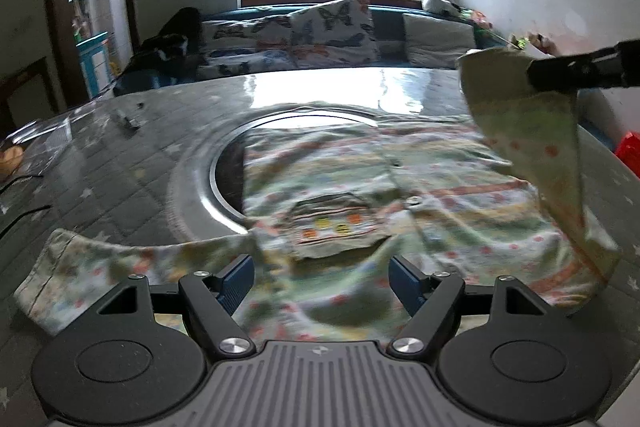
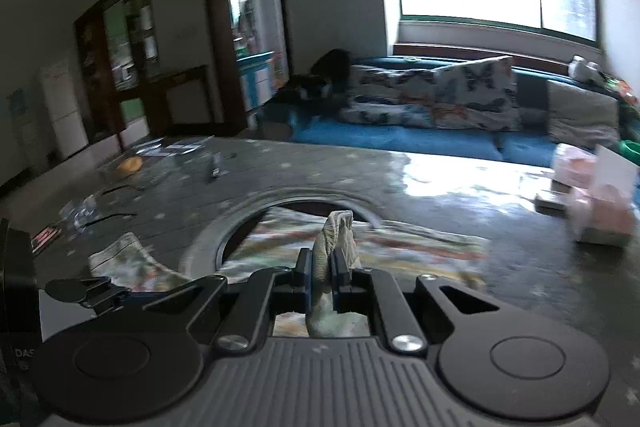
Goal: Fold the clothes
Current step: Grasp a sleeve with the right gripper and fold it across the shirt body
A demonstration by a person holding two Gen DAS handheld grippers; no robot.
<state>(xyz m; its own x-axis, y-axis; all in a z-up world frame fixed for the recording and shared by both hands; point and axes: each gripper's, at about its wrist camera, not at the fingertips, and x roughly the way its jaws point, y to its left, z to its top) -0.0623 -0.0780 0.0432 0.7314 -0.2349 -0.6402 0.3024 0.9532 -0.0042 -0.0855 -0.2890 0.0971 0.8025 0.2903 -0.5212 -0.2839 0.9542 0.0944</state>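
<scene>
Here the right gripper (image 2: 321, 269) pinches a fold of the patterned shirt (image 1: 360, 187) spread mid-table (image 1: 120, 147); the left gripper (image 1: 321, 279) gapes, seemingly empty. Only the left view shows the lifted sleeve, upper right.

A pale green patterned cotton shirt (image 1: 360, 195) with a small chest pocket lies spread on the grey quilted table (image 1: 120, 155), partly covering the table's round steel-rimmed inset (image 1: 208, 183). Near the shirt's lower hem the left claw (image 1: 320, 279) hovers with its blue pads wide apart, gripping nothing. To the shirt's right, the black right claw (image 1: 560, 71) lifts one sleeve clear of the table.
</scene>
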